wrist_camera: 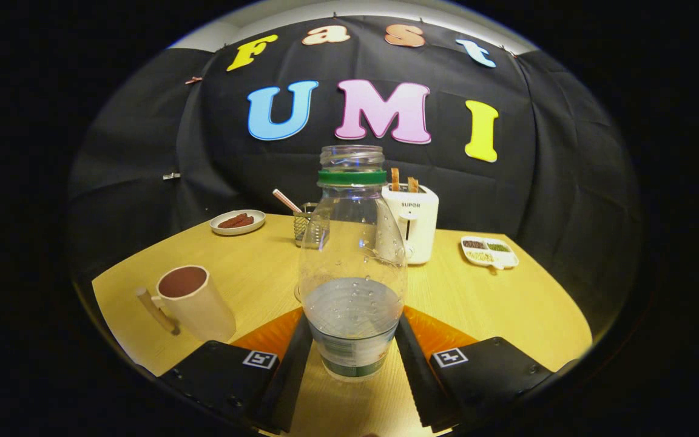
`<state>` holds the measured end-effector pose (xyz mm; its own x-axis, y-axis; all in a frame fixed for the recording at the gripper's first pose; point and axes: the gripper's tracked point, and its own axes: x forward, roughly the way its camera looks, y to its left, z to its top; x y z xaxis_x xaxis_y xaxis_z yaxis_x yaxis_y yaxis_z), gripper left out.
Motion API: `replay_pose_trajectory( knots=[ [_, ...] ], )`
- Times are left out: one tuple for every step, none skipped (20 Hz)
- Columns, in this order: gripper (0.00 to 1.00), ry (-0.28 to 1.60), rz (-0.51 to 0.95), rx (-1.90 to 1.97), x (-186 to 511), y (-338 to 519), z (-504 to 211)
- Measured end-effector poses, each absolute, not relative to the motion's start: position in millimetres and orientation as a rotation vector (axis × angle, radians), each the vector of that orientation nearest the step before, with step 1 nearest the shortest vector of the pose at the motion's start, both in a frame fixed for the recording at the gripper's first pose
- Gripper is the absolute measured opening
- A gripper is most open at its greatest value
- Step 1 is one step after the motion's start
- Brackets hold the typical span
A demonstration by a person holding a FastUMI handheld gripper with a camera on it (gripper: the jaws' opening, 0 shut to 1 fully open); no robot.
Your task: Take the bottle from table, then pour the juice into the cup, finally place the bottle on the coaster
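Gripping one upright bottle (352, 261), both fingers (292, 358) press its sides; one cup (195, 301) stands near.

Inventory, counted by kind:

- Desk (507, 303): one, wood-grain top.
- Bottle (352, 255): one, clear, uncapped, with a green neck ring and some liquid at the bottom.
- Cup (195, 300): one, cream, with a handle.
- Toaster (416, 221): one, white; toast slices (403, 180) standing in its slots: two.
- Round plate (238, 221): one, holding brown pieces, number unclear.
- Divided tray (489, 250): one, white, compartments filled with small dark and green bits.
- Wire holder (306, 223): one, behind the bottle; striped straw (287, 201) leaning in it: one.
- Hand-held gripper (352, 349): one; fingers: two, one at each side of the bottle's base.
- Square markers (450, 357) on the gripper body: two.
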<state>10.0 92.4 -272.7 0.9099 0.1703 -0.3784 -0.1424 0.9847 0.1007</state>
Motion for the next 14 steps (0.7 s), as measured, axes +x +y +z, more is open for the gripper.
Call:
replay_pose_trajectory(
  knots=[
    [0.77, 0.386, 0.167, 0.027, 12, 92, -264],
    [0.77, 0.377, 0.172, -0.020, 16, 92, -255],
    [0.78, 0.370, 0.179, -0.065, 18, 93, -247],
    [0.77, 0.367, 0.182, -0.111, 22, 93, -240],
    [0.77, 0.363, 0.194, -0.158, 24, 96, -234],
    [0.77, 0.358, 0.203, -0.209, 26, 99, -228],
    [0.77, 0.355, 0.216, -0.263, 28, 104, -224],
    [0.77, 0.350, 0.231, -0.317, 30, 106, -220],
    [0.77, 0.344, 0.245, -0.368, 31, 111, -217],
    [0.77, 0.342, 0.259, -0.417, 31, 115, -215],
    [0.77, 0.339, 0.271, -0.464, 31, 119, -213],
    [0.77, 0.337, 0.280, -0.511, 30, 122, -213],
    [0.77, 0.336, 0.290, -0.558, 31, 126, -214],
    [0.77, 0.338, 0.299, -0.606, 32, 129, -216]
  ],
)
